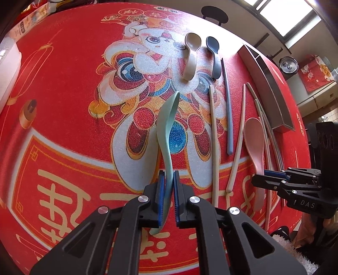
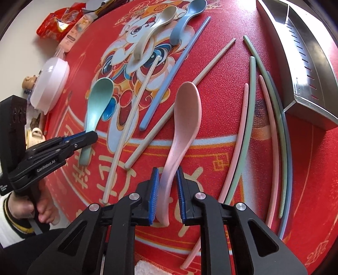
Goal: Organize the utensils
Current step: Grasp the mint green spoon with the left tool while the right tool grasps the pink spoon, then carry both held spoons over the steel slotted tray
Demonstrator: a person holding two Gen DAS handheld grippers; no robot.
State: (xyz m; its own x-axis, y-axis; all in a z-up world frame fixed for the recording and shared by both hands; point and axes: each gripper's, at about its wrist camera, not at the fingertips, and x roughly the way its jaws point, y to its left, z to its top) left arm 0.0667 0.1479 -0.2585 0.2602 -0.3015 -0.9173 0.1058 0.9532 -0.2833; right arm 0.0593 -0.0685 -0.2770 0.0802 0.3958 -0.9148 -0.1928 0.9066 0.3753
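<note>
My left gripper (image 1: 168, 179) is shut on the handle of a mint green spoon (image 1: 166, 129), its bowl turned on edge above the red mat. It also shows in the right wrist view (image 2: 99, 101). My right gripper (image 2: 167, 177) straddles the handle of a pink spoon (image 2: 186, 114) lying on the mat; a gap shows on each side between pads and handle. A beige spoon (image 1: 191, 55) and a blue-grey spoon (image 1: 214, 55) lie farther away. Several coloured chopsticks (image 2: 249, 127) lie spread between the spoons and the steel tray (image 2: 300, 63).
The steel tray (image 1: 268, 88) with dividers stands at the mat's right edge. A white lidded container (image 2: 50, 84) and snack packets (image 2: 61, 23) sit at the far left. A round black stool (image 1: 214, 14) stands beyond the table.
</note>
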